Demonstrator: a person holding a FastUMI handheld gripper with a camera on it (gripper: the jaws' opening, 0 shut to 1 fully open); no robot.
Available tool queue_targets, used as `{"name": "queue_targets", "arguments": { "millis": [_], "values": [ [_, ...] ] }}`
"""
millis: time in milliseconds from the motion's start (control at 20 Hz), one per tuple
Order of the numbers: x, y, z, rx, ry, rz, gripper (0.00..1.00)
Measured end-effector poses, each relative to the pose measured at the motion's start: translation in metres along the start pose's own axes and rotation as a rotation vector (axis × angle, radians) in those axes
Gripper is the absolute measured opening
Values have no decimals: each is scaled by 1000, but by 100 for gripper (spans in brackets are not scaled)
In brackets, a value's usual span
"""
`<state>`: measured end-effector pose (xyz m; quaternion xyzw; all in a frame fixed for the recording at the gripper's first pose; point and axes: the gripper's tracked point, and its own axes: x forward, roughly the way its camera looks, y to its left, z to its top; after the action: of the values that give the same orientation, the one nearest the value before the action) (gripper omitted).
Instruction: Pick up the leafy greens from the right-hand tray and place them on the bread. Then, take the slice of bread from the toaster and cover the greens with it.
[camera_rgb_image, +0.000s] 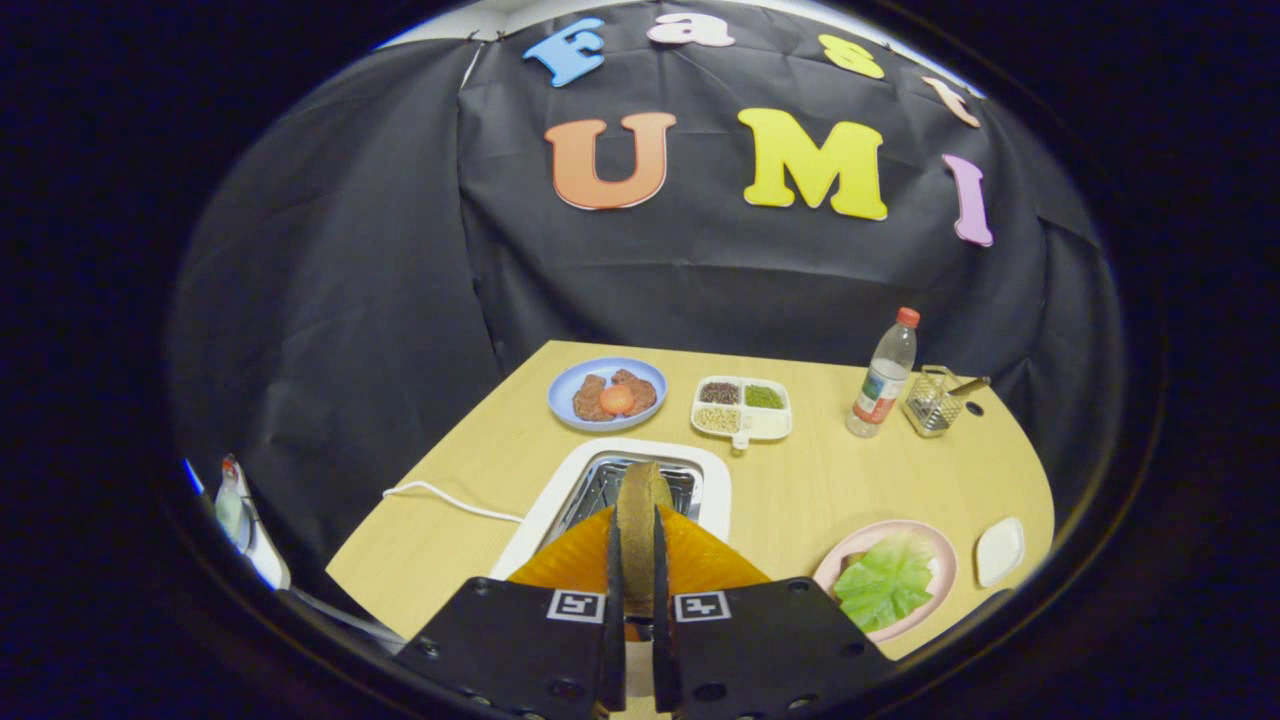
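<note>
Tool (640, 575) body of two dark screwed plates, each with a square black-and-white marker.

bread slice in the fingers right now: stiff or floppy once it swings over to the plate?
Probably stiff: the bread slice stands on edge between the gripper fingers, above the toaster, with no sag. Likely light, since a narrow pinch holds it. It may pivot in that thin grip when laid on the greens.

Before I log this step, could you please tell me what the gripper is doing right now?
Gripper: jaws closed on the slice of bread, held edge-on above the toaster.
</note>
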<state>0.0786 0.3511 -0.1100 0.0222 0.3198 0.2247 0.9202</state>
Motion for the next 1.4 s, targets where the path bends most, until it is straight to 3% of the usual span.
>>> {"name": "queue_targets", "arguments": {
  "millis": [550, 850, 1150, 1400],
  "values": [
    [-82, -1, 82, -73, -244, -30, 11],
    [-110, -35, 92, -31, -293, -46, 10],
    [-83, -116, 64, 61, -241, -155, 10],
    [-43, -171, 8, 187, -125, -200, 11]
  ]
}}
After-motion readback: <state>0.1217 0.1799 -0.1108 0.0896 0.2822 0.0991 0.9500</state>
